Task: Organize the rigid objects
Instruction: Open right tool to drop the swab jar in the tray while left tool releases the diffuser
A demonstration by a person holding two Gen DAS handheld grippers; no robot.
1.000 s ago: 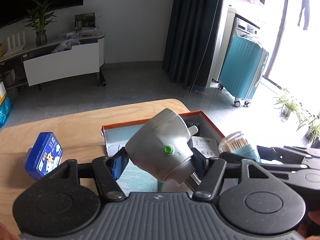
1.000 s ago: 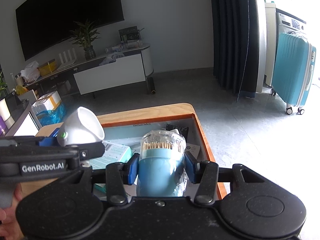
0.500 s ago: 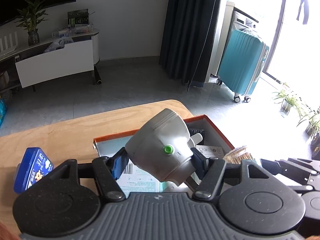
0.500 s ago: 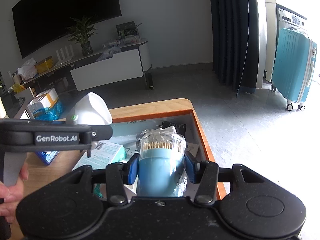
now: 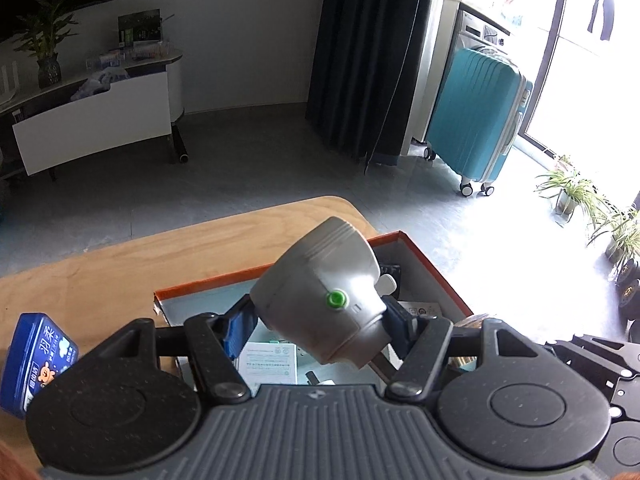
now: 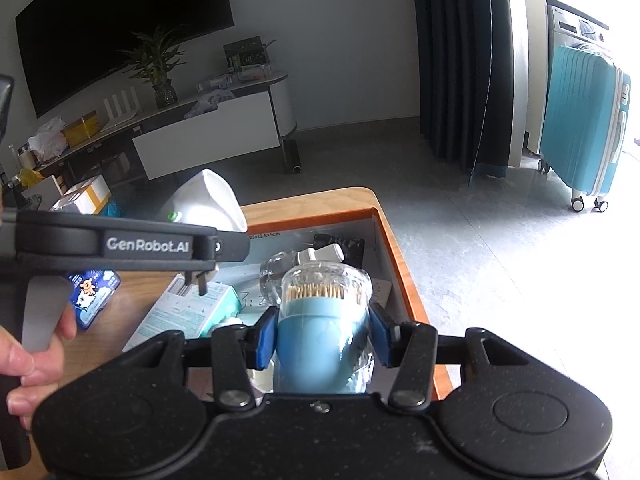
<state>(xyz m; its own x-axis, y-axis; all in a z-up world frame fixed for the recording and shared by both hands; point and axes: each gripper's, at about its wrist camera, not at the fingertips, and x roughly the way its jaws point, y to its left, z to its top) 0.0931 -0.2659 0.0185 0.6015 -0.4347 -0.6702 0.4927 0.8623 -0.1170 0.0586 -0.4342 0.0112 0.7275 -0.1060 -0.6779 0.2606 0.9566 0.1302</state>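
Both claws loaded. My left claw (image 5: 318, 334) is clamped on the grey lamp head (image 5: 320, 296), pads pressing its narrow neck; bell end tilts up and away, long axis running diagonally from lower right to upper left, green button toward me. My right claw (image 6: 322, 338) is clamped across the blue toothpick jar (image 6: 322, 332), jar upright between the pads, clear wrapped cap and pick tips on top.

Key relation: orange-rimmed box (image 5: 424, 264) lies directly ahead of and below both claws. Jar hangs over the box's right half, near the right wall; lamp over the left-middle part. Judgement: next move is a lowering into the box for each; right claw looks nearer a free spot.

Room inside the box is limited. Teal-white carton (image 6: 192, 312) fills the left floor, a clear bottle w/ white cap (image 6: 320, 254) lies mid-box just beyond the jar, a dark item sits at the far wall. Lamp's wide bell may foul the carton or the far rim.

Left claw's body (image 6: 132, 244) crosses close beside my right claw, so there is collision risk if both descend together.

Outside the box, blue tin (image 5: 34, 356) on the tabletop (image 5: 100, 268), left, not yet stowed. Tabletop edge just beyond the box; floor past it.
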